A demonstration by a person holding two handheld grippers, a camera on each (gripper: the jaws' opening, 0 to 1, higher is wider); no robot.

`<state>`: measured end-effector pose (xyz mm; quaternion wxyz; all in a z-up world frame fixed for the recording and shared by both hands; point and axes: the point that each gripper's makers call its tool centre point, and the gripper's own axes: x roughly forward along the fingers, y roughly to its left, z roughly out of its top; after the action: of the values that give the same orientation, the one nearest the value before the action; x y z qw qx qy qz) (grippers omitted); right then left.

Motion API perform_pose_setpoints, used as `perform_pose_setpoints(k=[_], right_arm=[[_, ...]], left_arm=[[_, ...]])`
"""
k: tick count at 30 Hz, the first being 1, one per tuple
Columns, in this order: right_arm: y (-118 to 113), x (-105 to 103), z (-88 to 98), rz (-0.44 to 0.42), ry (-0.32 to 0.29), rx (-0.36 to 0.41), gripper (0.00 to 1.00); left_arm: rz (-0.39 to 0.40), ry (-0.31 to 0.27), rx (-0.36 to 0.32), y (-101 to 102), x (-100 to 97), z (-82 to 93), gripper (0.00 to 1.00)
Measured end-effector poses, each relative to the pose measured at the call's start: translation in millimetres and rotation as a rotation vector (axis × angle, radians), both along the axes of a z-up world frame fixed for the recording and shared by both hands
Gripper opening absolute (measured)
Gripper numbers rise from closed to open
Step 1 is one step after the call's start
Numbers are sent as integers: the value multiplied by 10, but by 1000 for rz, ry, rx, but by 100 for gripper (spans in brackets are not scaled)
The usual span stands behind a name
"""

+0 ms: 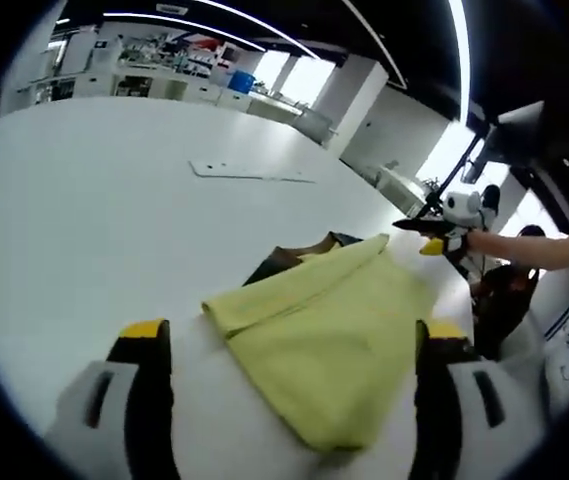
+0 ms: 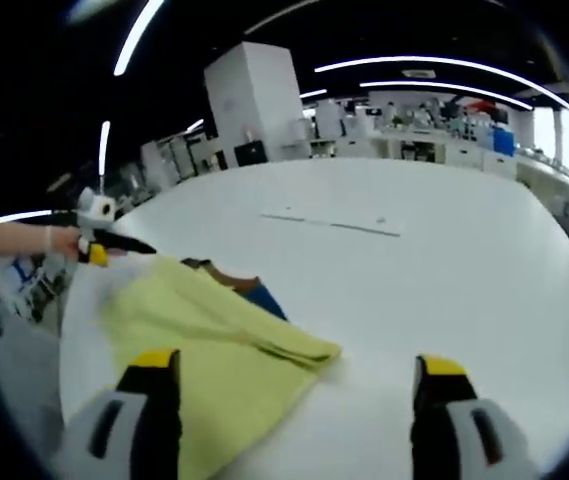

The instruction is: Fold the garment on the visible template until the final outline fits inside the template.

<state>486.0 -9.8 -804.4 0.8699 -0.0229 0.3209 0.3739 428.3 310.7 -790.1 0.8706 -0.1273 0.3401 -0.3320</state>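
A wide white table (image 1: 114,220) takes up most of a large, bright workroom, with long strip lights (image 2: 434,65) curving across a dark ceiling. On the near part of the table lies a yellow garment (image 1: 334,340), folded over on itself so that one thick folded edge runs across it; a dark brown and blue piece of fabric (image 1: 284,257) peeks out from under its far side. Farther along the surface, well apart from the cloth, a thin pale outline (image 1: 249,172) is marked on the tabletop. In the left gripper view, the left gripper (image 1: 294,385) has its yellow-tipped jaws spread wide on either side of the garment, holding nothing. In the right gripper view, the right gripper (image 2: 299,395) is likewise wide apart and empty, its left jaw over the cloth and its right jaw over bare table. The right gripper also appears at the far corner of the garment in the left gripper view, held by a person's hand (image 1: 484,240). Beyond the table stand white cabinets and benches (image 1: 184,85) crowded with equipment, a tall white block (image 2: 254,95), and bright windows (image 1: 299,75).
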Motion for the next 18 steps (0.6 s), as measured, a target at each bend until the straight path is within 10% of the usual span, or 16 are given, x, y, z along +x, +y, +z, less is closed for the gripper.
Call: perform_pose_setpoints(k=[18], right_arm=[[347, -438, -132, 145, 52, 2, 98]], left_arm=[[-148, 24, -9, -337, -408, 4, 96]])
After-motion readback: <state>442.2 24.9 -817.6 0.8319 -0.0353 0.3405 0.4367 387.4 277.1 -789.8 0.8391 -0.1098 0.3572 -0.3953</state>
